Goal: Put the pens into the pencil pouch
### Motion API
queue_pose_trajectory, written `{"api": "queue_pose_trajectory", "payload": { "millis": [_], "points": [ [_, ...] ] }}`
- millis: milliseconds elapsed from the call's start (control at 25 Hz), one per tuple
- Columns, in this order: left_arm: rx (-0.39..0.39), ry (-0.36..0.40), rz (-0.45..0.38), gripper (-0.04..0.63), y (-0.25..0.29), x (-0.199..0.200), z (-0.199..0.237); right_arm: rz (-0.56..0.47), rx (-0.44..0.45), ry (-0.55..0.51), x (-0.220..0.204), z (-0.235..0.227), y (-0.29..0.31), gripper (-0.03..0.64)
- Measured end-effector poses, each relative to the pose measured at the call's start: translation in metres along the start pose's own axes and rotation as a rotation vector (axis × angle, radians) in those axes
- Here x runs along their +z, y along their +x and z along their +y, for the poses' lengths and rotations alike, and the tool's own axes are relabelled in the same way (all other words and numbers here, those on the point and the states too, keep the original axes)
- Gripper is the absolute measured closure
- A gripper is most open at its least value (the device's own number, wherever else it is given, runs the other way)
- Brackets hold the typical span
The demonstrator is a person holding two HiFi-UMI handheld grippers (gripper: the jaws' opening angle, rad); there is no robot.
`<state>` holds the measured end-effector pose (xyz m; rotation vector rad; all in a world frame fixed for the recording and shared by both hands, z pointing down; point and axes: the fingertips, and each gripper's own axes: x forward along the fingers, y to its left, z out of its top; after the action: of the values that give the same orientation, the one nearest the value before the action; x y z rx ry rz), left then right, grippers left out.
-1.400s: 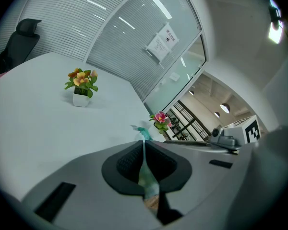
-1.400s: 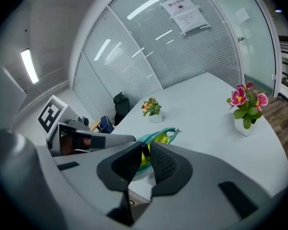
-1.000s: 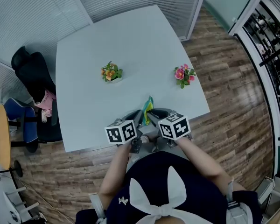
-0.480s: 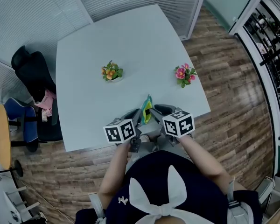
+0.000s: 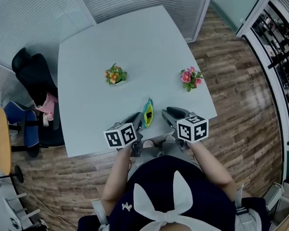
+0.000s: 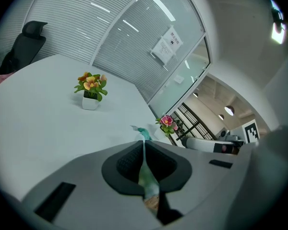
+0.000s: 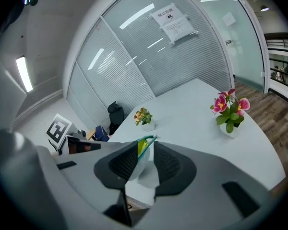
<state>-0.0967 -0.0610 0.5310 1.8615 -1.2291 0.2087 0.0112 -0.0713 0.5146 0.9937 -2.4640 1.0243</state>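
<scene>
The pencil pouch point(image 5: 147, 112) is teal with a yellow side and stands on edge just above the table's front edge. My left gripper point(image 5: 138, 121) is shut on its near end; the left gripper view shows the fabric point(image 6: 145, 176) pinched between the pads. My right gripper point(image 5: 170, 113) is to the right of the pouch and apart from it. Its jaws are closing a little, with nothing between them. The right gripper view looks through the gap to the pouch point(image 7: 142, 147) beyond. No pen shows in any view.
The white table point(image 5: 135, 42) carries a pot of orange flowers point(image 5: 115, 75) at mid-left and a pot of pink flowers point(image 5: 190, 77) near the right edge. A black chair point(image 5: 32, 76) stands at the table's left side. Wooden floor surrounds the table.
My right gripper has moved to the right, away from the pouch. The left gripper has kept its place with the pouch in it.
</scene>
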Motion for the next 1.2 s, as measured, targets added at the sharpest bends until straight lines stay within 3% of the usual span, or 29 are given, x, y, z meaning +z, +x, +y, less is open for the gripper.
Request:
{"api": "queue_pose_trajectory", "payload": {
  "millis": [400, 1200],
  "points": [
    [0.002, -0.01, 0.0, 0.565, 0.003, 0.003, 0.004, -0.02, -0.032, 0.031, 0.0, -0.012, -0.01, 0.512],
    [-0.034, -0.023, 0.13, 0.565, 0.058, -0.035, -0.004, -0.022, -0.087, 0.077, -0.012, -0.029, -0.021, 0.518]
  ]
}}
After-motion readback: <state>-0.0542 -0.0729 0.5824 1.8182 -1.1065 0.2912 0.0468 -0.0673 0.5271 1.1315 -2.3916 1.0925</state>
